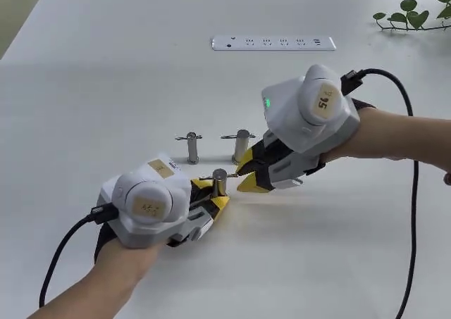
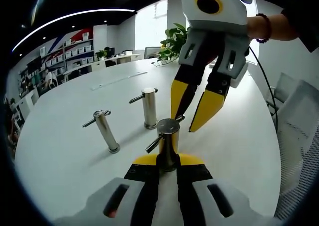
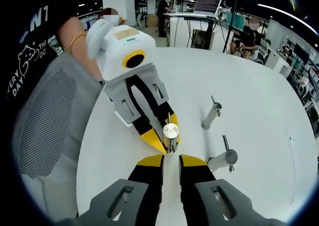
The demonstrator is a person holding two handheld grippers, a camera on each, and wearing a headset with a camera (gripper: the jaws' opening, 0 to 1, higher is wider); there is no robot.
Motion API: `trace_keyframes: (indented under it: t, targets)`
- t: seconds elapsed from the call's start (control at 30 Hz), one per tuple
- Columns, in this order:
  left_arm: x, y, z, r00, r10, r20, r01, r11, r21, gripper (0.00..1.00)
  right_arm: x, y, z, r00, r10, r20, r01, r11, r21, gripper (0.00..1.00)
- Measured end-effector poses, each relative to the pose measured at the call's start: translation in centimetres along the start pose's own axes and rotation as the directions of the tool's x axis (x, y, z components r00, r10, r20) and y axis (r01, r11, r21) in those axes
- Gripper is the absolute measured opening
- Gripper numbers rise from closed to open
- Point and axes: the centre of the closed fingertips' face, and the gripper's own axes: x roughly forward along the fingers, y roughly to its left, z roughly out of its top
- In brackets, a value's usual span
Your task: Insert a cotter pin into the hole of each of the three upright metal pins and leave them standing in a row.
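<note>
Two back pins, at 11 and 1 o'clock, already carry cotters. The left gripper clamps the third pin, its cotter seemingly through. The right gripper hangs parted at its 3 o'clock.

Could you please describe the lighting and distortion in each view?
Head view: soft, even light, faint shadows under the left gripper, sharp focus. Left gripper view: fisheye bends the table edge; the window is blown out. Right gripper view: the held metal pin's top glints.

Left pin, middle pin, front pin, all upright, each cotter-pinned
</note>
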Motion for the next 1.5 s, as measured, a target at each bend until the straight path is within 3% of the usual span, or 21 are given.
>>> trace_keyframes:
  t: [0.17,0.43,1.3,1.5]
  targets:
    - [0.0,0.0,0.0,1.0,-0.001,0.001,0.001,1.0,0.0,0.11,-0.6,-0.3,0.7,0.9991,-0.027,0.033,0.027,0.999,0.021,0.02]
    - [0.0,0.0,0.0,1.0,-0.001,-0.001,0.001,1.0,-0.002,0.11,-0.1,0.2,1.6,0.9986,-0.021,0.049,0.021,1.0,-0.004,0.0]
    - [0.2,0.0,0.1,0.9999,0.006,-0.01,-0.006,1.0,0.025,0.12,0.0,0.0,1.4,0.9991,-0.016,0.04,0.014,0.999,0.028,0.0]
    - [0.2,0.1,0.3,1.0,0.009,-0.005,-0.009,0.999,0.031,0.19,0.0,0.1,1.4,0.999,-0.015,0.043,0.013,0.999,0.049,0.0]
